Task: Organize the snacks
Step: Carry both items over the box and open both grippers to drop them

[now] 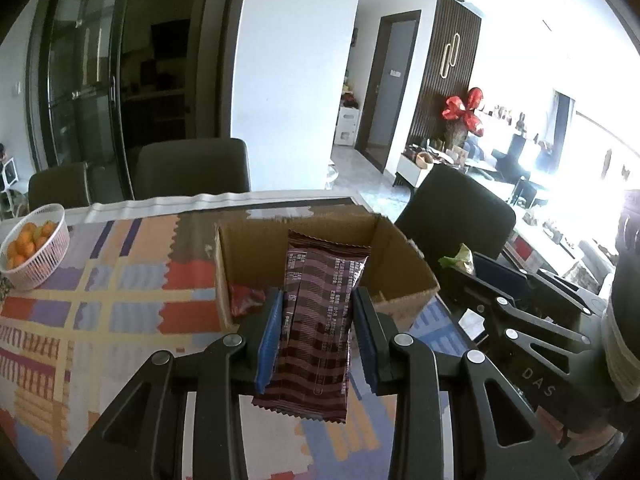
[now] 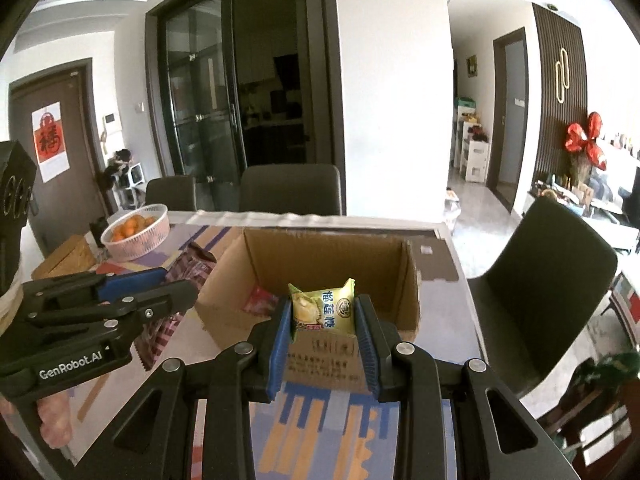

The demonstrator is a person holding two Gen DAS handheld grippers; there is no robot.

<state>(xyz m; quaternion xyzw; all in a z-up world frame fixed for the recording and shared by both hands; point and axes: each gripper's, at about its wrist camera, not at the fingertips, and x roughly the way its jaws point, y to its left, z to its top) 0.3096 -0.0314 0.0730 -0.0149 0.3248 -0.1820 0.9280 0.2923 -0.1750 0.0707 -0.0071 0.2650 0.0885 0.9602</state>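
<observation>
An open cardboard box (image 1: pixel 404 276) stands on the patterned tablecloth; it also shows in the right wrist view (image 2: pixel 328 256). My left gripper (image 1: pixel 316 300) is shut on a brown striped snack packet (image 1: pixel 320 316), held just before the box's near rim. My right gripper (image 2: pixel 322 312) is shut on a small yellow-green durian candy packet (image 2: pixel 322 306), at the box's near wall. A red snack (image 1: pixel 246 298) lies inside the box, also seen in the right wrist view (image 2: pixel 260 302). The left gripper with its packet (image 2: pixel 188 270) shows at the left of the right wrist view. The right gripper's body (image 1: pixel 520 312) shows at the right of the left wrist view.
A pink basket of oranges (image 1: pixel 34 246) sits at the table's far left, also in the right wrist view (image 2: pixel 136 232). A wooden box (image 2: pixel 68 256) is beside it. Dark chairs (image 1: pixel 192 168) stand behind the table and another (image 2: pixel 544 280) at the right.
</observation>
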